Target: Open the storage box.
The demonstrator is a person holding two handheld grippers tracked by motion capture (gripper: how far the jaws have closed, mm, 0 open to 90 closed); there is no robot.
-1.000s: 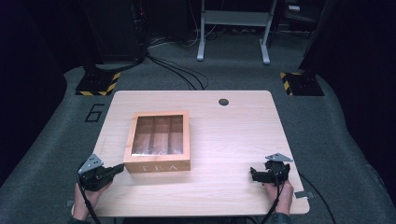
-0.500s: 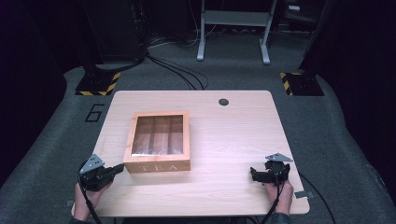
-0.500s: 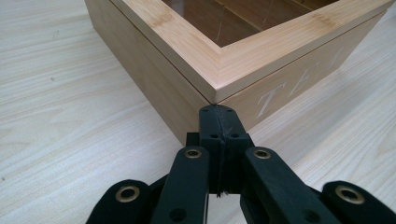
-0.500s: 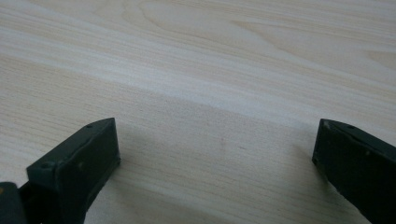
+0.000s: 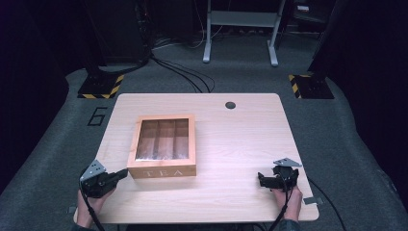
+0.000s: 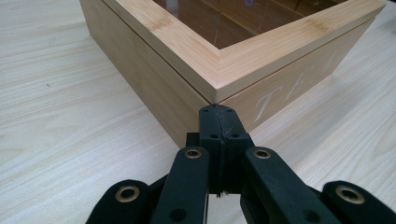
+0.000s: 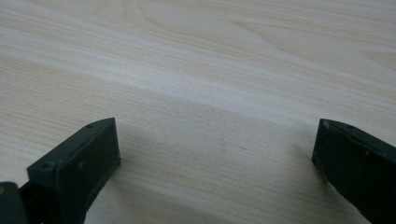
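Closed jaws at the tea box corner, lid not yet raised.

My left gripper [image 6: 218, 119] has its jaws pressed together with nothing between them, and their tips sit right at the near left corner of the wooden tea box [image 5: 163, 150], at or just under the lid seam; I cannot tell whether they touch the wood. In the high view the box lies left of centre on the table [image 5: 240, 144], its glass-windowed lid [image 6: 243, 51] flat and shut, the word TEA facing the bottom of the frame. My right gripper [image 7: 215, 154] rests at the lower right of the table, well apart from the box, jaws spread wide over bare wood. As I judge it, the work has barely begun: the opening of the lid, and anything inside the compartments, is all left to do.
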